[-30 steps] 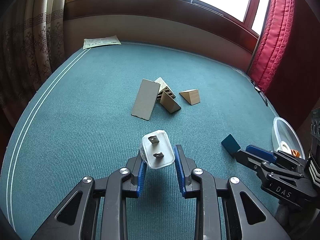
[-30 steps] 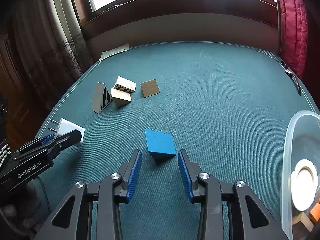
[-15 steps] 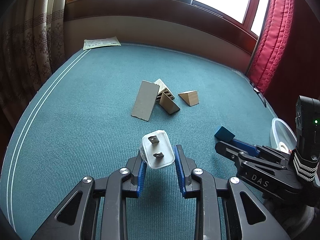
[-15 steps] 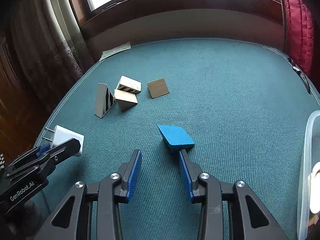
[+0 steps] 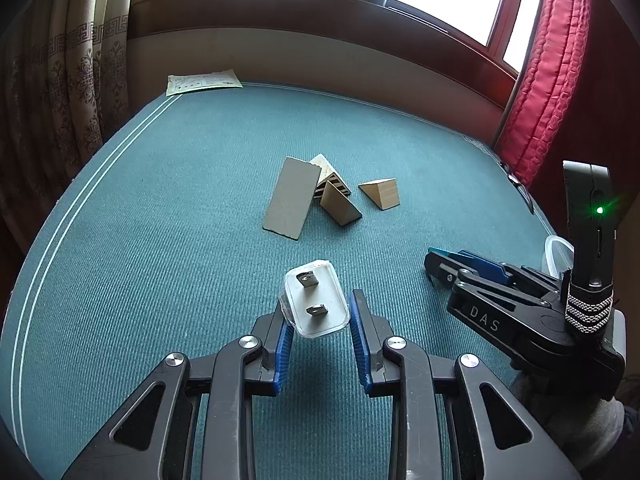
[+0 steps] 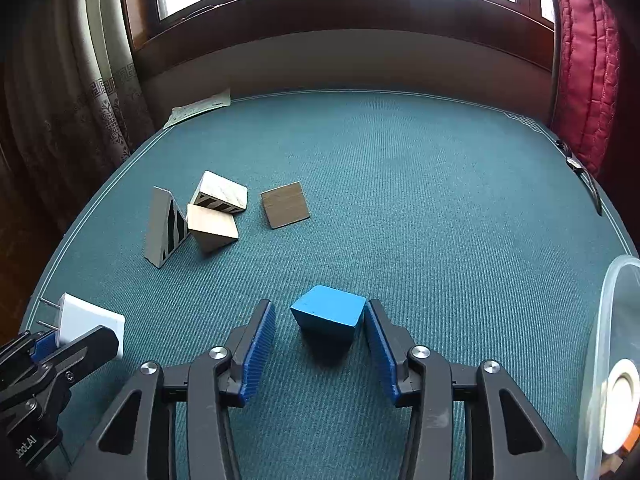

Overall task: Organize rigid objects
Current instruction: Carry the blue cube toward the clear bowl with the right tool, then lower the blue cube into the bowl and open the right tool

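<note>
Clear plastic tub (image 6: 600, 360): white tape roll (image 6: 618, 412), orange bit inside.

Blue block (image 6: 328, 314) between the closing right gripper (image 6: 320, 344) fingers, right pad touching, on green cloth (image 6: 420, 208).

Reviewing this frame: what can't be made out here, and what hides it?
- Clear container, right wrist view: cut off by the frame edge, contents mostly unseen.
- Blue block, left wrist view: hidden behind the right gripper.
- White charger, left wrist view: body hidden between the left gripper pads.
- Paper sheet: print too small.
</note>
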The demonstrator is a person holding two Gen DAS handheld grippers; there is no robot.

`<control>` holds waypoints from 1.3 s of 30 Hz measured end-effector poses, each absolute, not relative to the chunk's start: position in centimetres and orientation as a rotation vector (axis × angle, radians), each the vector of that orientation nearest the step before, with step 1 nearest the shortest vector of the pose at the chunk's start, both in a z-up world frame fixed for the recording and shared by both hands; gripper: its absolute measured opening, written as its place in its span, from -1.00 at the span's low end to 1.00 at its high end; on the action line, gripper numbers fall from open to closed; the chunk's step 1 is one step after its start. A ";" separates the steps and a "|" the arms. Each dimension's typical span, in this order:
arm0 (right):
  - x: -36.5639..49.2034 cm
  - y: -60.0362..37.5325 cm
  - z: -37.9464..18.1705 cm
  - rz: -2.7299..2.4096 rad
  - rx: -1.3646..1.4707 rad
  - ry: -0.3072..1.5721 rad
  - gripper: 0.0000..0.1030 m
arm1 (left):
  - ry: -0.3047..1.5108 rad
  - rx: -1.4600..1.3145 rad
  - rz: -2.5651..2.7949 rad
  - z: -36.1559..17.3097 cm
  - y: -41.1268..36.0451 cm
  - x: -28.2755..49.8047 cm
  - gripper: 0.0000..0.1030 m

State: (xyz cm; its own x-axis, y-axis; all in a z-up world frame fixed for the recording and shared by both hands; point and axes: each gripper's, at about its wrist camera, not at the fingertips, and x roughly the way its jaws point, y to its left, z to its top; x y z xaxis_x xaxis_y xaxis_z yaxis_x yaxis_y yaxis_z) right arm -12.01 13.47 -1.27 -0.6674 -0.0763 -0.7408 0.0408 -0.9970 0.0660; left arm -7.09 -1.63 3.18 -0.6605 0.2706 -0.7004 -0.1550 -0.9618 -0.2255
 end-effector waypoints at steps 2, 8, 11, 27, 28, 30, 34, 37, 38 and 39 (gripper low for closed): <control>-12.0 13.7 -1.2 -2.818 1.254 -0.070 -0.30 | -0.212 -1.156 2.657 3.2 -1.6 -7.1 -0.46; -11.2 14.4 -0.7 -2.817 1.234 -0.112 -0.31 | -0.204 -1.150 2.661 3.3 -1.5 -7.0 -0.46; -10.4 14.6 -0.3 -2.813 1.214 -0.132 -0.31 | -0.195 -1.148 2.662 3.4 -1.4 -6.8 -0.46; -5.5 17.4 2.2 -2.842 1.104 -0.223 -0.31 | -0.138 -1.132 2.649 4.4 0.6 -5.7 -0.46; -5.2 17.7 2.4 -2.847 1.097 -0.230 -0.31 | -0.133 -1.130 2.648 4.5 0.8 -5.6 -0.46; -4.7 18.2 2.5 -2.856 1.085 -0.245 -0.31 | -0.122 -1.128 2.647 4.6 1.2 -5.5 -0.46; -3.9 19.5 2.9 -2.881 1.066 -0.273 -0.31 | -0.100 -1.120 2.642 5.0 2.0 -5.2 -0.46; -3.2 20.7 3.0 -2.904 1.057 -0.291 -0.31 | -0.081 -1.113 2.636 5.2 2.8 -5.1 -0.46; -3.0 21.1 3.0 -2.912 1.055 -0.297 -0.31 | -0.075 -1.110 2.634 5.3 3.1 -5.0 -0.46; -2.8 21.6 3.1 -2.920 1.052 -0.305 -0.31 | -0.069 -1.108 2.632 5.4 3.3 -5.0 -0.46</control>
